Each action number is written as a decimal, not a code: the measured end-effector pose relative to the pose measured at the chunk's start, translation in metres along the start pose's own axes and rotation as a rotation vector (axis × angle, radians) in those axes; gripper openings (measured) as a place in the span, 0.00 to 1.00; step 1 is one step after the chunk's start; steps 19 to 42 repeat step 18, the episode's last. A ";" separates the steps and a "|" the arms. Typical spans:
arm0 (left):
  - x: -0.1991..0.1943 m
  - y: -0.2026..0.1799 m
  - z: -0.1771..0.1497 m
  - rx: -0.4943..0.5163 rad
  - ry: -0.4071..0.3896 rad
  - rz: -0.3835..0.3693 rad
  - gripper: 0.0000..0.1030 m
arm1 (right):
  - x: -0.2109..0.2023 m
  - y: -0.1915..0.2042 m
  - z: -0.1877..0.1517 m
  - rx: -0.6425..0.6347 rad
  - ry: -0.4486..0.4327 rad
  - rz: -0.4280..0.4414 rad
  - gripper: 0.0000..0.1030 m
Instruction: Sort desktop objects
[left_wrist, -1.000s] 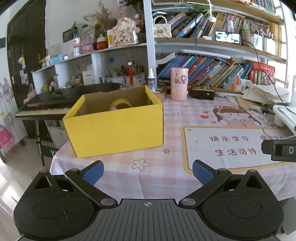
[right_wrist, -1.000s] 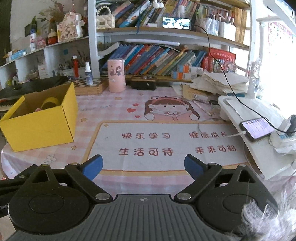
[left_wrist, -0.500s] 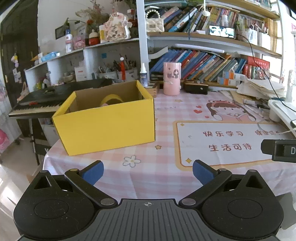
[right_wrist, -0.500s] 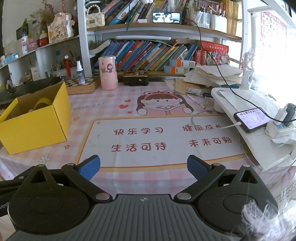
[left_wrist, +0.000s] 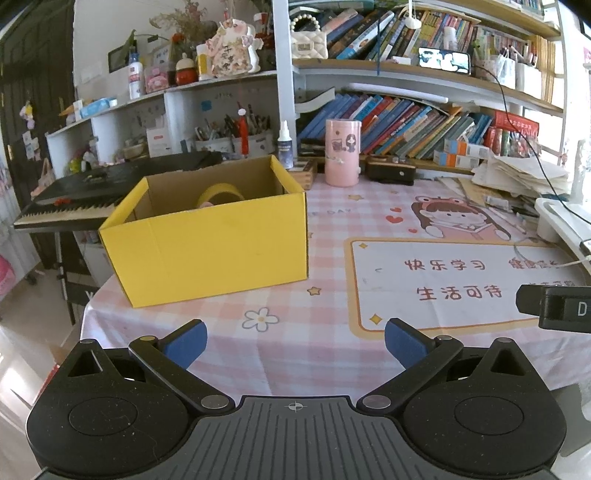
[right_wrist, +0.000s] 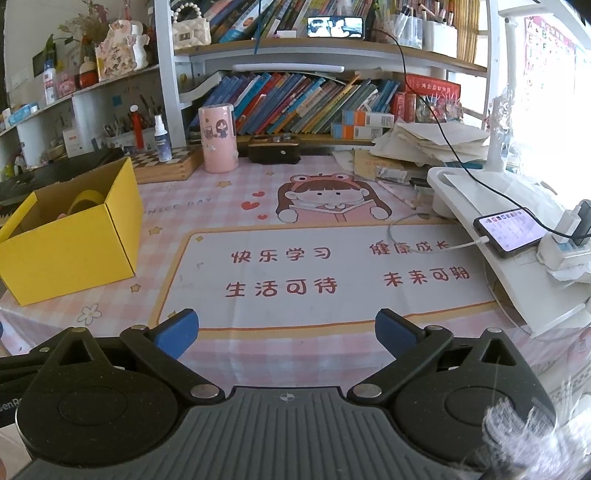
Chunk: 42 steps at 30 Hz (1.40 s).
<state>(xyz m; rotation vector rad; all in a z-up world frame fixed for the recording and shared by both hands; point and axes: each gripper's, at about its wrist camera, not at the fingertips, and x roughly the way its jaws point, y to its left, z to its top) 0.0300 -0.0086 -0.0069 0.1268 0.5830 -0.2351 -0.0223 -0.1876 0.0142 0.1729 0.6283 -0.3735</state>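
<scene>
A yellow cardboard box (left_wrist: 218, 247) stands open on the pink checked tablecloth, left of centre; it also shows in the right wrist view (right_wrist: 70, 243). Inside it a yellow tape roll (left_wrist: 219, 194) leans against the back wall, with something pink beside it. My left gripper (left_wrist: 293, 341) is open and empty, low over the table's near edge, in front of the box. My right gripper (right_wrist: 284, 332) is open and empty over the near edge of the white printed mat (right_wrist: 325, 273).
A pink cylinder cup (left_wrist: 341, 152), a spray bottle (left_wrist: 285, 144), a wooden chessboard box (right_wrist: 166, 166) and a black case (right_wrist: 273, 148) stand at the back. A white stand (right_wrist: 498, 236) with a phone (right_wrist: 511, 232) and cables is at right. A keyboard (left_wrist: 74, 206) sits left of the table.
Both grippers have pulled back slightly and shifted, so the box and mat sit a little differently in view. Both stay open and empty.
</scene>
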 end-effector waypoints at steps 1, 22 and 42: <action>0.000 0.000 0.000 0.001 0.001 0.002 1.00 | 0.001 0.000 0.000 0.001 0.002 0.001 1.00; 0.003 0.002 0.001 -0.015 -0.001 0.021 1.00 | 0.009 -0.001 0.000 0.006 0.025 0.016 1.00; 0.003 0.002 0.001 -0.015 -0.001 0.021 1.00 | 0.009 -0.001 0.000 0.006 0.025 0.016 1.00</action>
